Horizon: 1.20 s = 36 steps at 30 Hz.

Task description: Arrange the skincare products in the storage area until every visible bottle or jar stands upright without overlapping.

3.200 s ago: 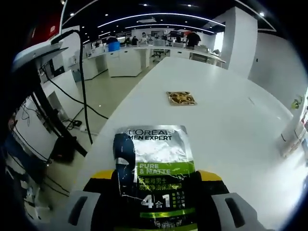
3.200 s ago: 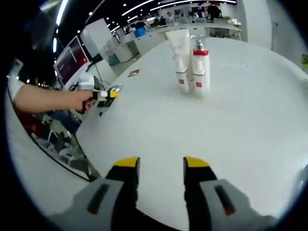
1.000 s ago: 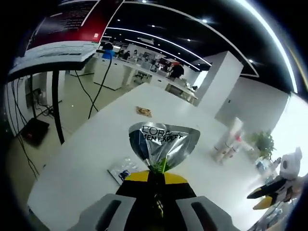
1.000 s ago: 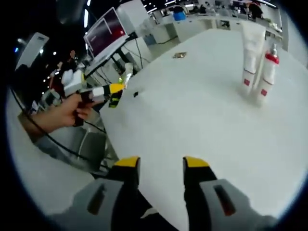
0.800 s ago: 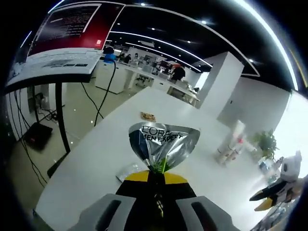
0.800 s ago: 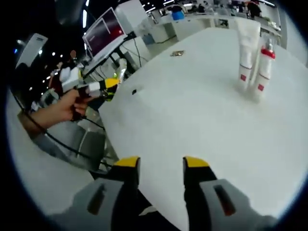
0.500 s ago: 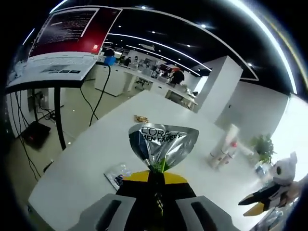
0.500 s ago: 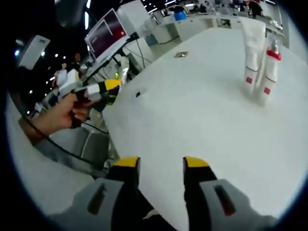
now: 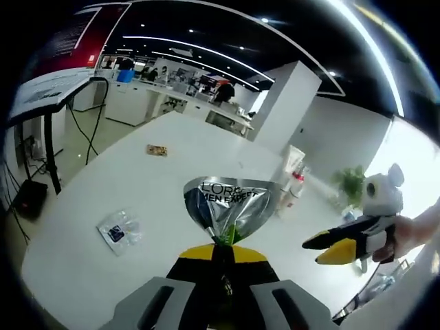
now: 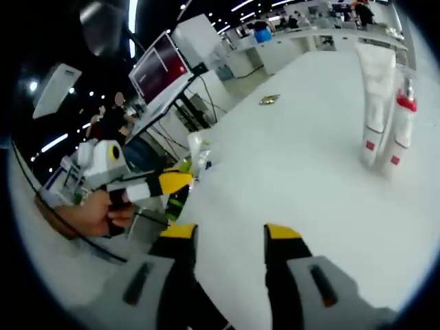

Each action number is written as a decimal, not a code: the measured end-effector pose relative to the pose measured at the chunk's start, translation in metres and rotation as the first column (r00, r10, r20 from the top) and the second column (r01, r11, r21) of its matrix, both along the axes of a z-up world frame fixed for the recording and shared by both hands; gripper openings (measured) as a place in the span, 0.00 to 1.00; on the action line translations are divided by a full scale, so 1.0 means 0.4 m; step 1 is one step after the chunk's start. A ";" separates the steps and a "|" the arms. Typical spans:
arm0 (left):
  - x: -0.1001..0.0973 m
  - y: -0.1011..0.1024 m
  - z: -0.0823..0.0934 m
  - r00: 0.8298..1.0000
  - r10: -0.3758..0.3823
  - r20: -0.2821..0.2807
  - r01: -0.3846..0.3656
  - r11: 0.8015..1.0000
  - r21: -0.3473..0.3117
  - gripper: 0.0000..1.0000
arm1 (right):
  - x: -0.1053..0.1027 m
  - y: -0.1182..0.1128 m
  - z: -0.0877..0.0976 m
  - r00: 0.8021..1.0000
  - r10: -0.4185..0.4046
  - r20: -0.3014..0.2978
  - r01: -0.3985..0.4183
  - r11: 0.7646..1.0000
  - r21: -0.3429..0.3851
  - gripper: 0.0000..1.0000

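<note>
Silver sachet (image 9: 231, 206) pinched upright in my left gripper (image 9: 221, 251) above the tabletop (image 9: 179, 172); my right gripper (image 10: 225, 234), jaws parted, holds nothing.

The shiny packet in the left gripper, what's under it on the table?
The silver packet is lifted off the white table, pinched in the left gripper. A small clear sachet lies on the table to one side. The spot right behind the packet is hidden.

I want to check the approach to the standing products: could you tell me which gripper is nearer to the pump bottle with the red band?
Right. The right gripper, jaws open, faces the pump bottle across bare table. The left gripper, shut on the silver sachet, appears farther back, near the table's edge.
</note>
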<state>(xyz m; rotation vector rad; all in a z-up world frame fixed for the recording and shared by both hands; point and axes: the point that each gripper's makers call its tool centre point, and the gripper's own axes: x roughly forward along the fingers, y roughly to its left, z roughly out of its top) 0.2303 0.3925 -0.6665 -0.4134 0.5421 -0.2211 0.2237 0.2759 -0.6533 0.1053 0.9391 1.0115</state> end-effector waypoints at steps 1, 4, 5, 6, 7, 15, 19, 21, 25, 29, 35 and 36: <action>0.005 -0.014 0.008 1.000 -0.016 0.003 0.016 1.000 0.002 0.06 | 0.015 0.013 0.024 1.000 -0.027 -0.008 0.027 0.998 0.058 0.42; 0.014 -0.043 0.030 0.999 -0.049 0.016 0.049 0.999 0.004 0.06 | 0.036 0.028 0.055 0.998 -0.060 -0.021 0.062 0.990 0.128 0.45; 0.016 -0.058 0.039 0.998 -0.067 0.019 0.067 0.998 0.006 0.06 | 0.044 0.037 0.070 0.998 -0.066 -0.024 0.069 0.985 0.158 0.46; 0.017 -0.067 0.043 0.996 -0.082 0.021 0.082 0.997 0.016 0.06 | 0.049 0.040 0.076 0.997 -0.070 -0.030 0.074 0.983 0.169 0.46; 0.016 -0.082 0.048 0.994 -0.108 0.022 0.108 0.994 0.029 0.06 | 0.053 0.049 0.085 0.996 -0.075 -0.048 0.083 0.978 0.193 0.46; -0.002 -0.167 0.080 0.968 -0.248 0.043 0.242 0.963 0.119 0.06 | 0.058 0.091 0.108 0.968 -0.126 -0.216 0.184 0.943 0.276 0.43; -0.009 -0.205 0.104 0.958 -0.282 0.058 0.272 0.953 0.135 0.06 | 0.055 0.075 0.078 0.951 -0.165 -0.263 0.226 0.948 0.223 0.23; -0.010 -0.218 0.102 0.955 -0.294 0.047 0.284 0.947 0.152 0.06 | 0.050 0.070 0.079 0.941 -0.171 -0.293 0.244 0.942 0.231 0.21; -0.013 -0.225 0.104 0.951 -0.303 0.057 0.292 0.945 0.148 0.07 | 0.046 0.064 0.094 0.961 -0.139 -0.239 0.196 0.951 0.239 0.17; -0.018 -0.241 0.097 0.941 -0.334 0.063 0.321 0.934 0.154 0.16 | 0.046 0.055 0.097 0.970 -0.106 -0.218 0.158 0.958 0.239 0.11; -0.020 -0.237 0.101 0.944 -0.324 0.062 0.324 0.946 0.015 0.35 | 0.044 0.029 0.110 0.981 -0.052 -0.189 0.100 0.961 0.256 0.05; -0.020 -0.233 0.105 0.942 -0.327 0.077 0.329 0.944 -0.021 0.38 | 0.045 0.025 0.113 0.982 -0.050 -0.183 0.097 0.961 0.257 0.04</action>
